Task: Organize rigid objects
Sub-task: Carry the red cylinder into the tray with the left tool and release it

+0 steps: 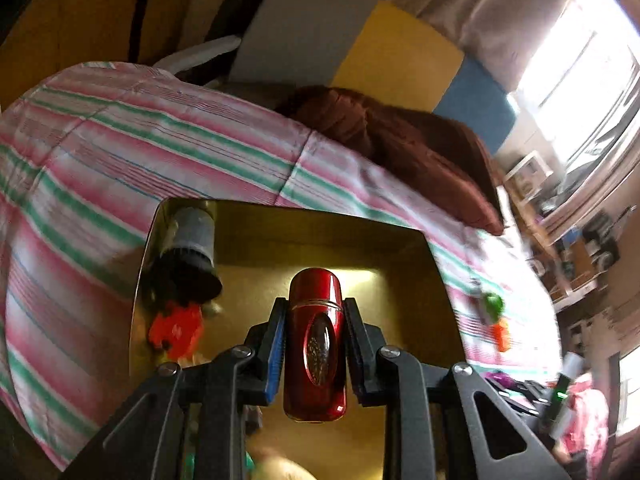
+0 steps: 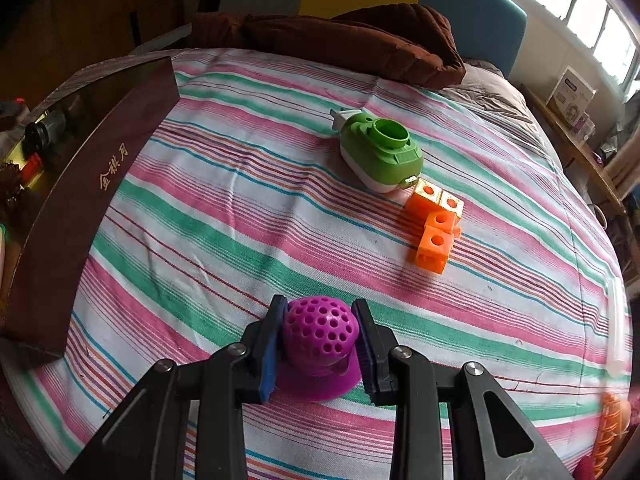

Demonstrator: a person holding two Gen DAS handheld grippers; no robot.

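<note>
My left gripper (image 1: 315, 308) is shut on a shiny red oblong case (image 1: 316, 344) and holds it above the gold-lined open box (image 1: 400, 264). A black and grey cylinder (image 1: 190, 256) and an orange block piece (image 1: 176, 330) lie inside the box at its left. My right gripper (image 2: 318, 312) is shut on a purple perforated dome with a flared base (image 2: 318, 338), low over the striped bedspread (image 2: 224, 216). A green and white plastic device (image 2: 380, 154) and an orange block cluster (image 2: 436, 226) lie on the bedspread ahead of it.
The dark brown box wall with gold lettering (image 2: 88, 184) stands at the left in the right wrist view. A brown pillow (image 2: 340, 44) lies at the far end of the bed. A windowsill shelf with boxes (image 2: 570, 94) runs along the right. An orange item (image 2: 610, 432) sits at the right edge.
</note>
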